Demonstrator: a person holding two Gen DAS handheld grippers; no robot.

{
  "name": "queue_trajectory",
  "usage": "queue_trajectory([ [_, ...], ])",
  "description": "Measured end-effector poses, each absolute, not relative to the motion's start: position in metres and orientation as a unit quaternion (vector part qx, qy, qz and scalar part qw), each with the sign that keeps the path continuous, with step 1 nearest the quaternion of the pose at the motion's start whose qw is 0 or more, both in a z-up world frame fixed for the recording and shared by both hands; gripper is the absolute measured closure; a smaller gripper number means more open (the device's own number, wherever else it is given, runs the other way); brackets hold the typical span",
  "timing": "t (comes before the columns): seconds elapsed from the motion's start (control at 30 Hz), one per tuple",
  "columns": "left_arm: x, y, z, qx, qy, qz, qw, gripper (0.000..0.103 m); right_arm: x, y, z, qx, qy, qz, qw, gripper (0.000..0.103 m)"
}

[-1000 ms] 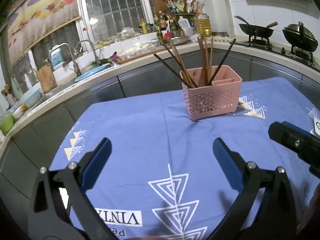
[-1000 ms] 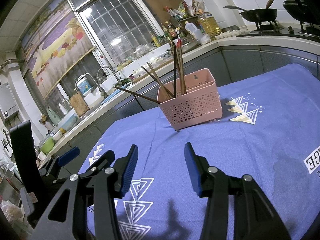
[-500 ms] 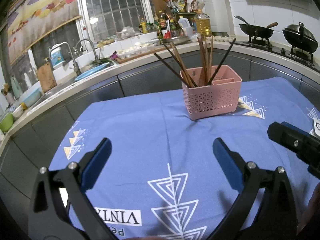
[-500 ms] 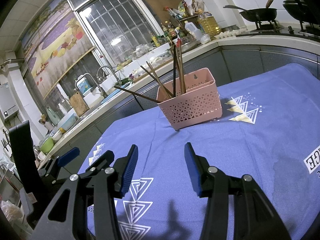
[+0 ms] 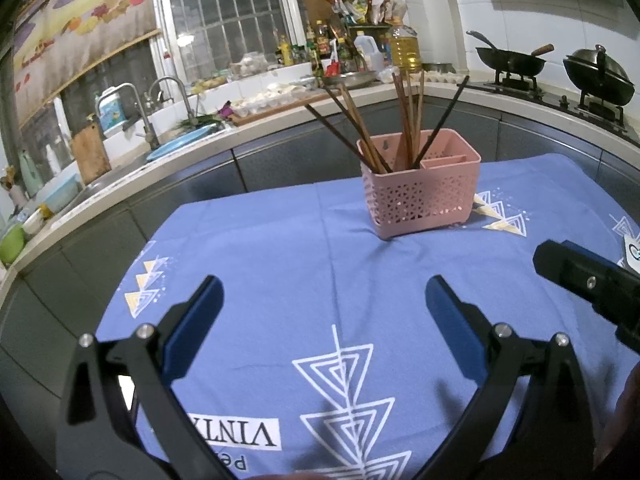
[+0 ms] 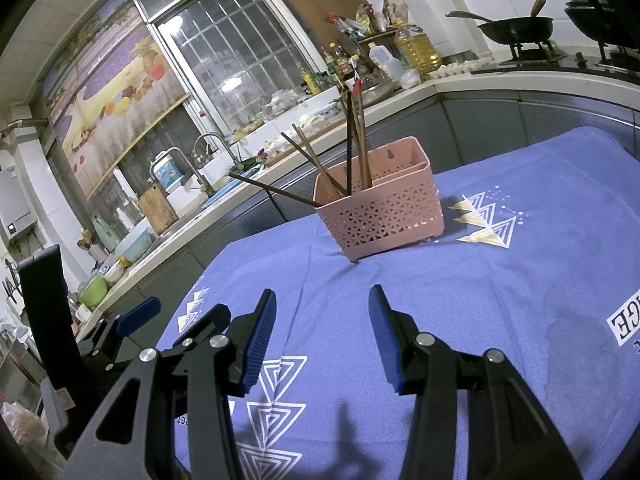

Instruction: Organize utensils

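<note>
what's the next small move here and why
Probably bring the right gripper forward toward the pink basket. Both grippers are open and empty, the left gripper included; the chopsticks splay unevenly in the basket's larger compartment, one leaning far out.

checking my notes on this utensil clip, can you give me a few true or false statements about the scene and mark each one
1. The chopsticks stand in the pink basket. True.
2. The left hand-held gripper is shut on a chopstick. False: it is open and holds nothing.
3. The basket stands on a blue cloth. True.
4. The right hand-held gripper touches the basket. False: it is open, apart from it.
5. The basket lies tipped on its side. False: it stands upright.
</note>
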State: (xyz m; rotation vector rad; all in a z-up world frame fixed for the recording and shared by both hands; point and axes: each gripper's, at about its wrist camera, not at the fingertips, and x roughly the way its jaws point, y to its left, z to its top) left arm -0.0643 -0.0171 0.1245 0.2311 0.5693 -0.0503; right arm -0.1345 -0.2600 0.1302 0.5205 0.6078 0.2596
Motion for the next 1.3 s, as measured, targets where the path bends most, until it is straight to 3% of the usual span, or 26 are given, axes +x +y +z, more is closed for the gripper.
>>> queue_trajectory([
  [1.3,-0.0657,-0.0159,0.1256,0.109,0.283,-0.026,0.953,0.006,-0.1349,-0.2591,0.1288,0.25,0.3,0.126,0.912,0.054],
])
